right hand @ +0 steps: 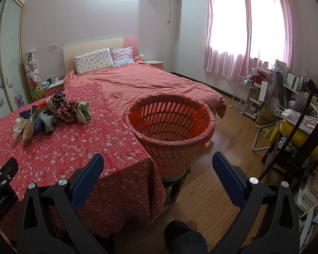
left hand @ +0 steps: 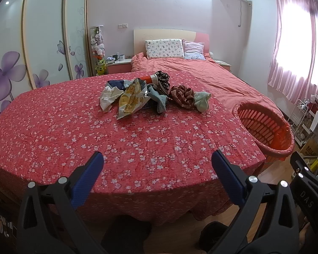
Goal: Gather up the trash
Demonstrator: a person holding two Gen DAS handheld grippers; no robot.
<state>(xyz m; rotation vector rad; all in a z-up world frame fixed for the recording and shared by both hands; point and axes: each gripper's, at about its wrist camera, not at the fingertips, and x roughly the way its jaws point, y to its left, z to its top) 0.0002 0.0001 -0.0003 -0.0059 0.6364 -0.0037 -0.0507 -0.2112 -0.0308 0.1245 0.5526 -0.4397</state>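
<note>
Two grippers spread, empty | trash pile on table | basket beside

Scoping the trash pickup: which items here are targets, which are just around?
Job:
- yellow snack wrapper
- crumpled white paper
- lined orange basket

Lying about:
- pale green sock
- checked cloth
- pillows
- plush toys

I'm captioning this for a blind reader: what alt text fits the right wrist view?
An open right gripper hovers before an empty orange basket beside a table with a red floral cloth. A pile of wrappers and socks lies on the cloth, with a pink bed behind.
</note>
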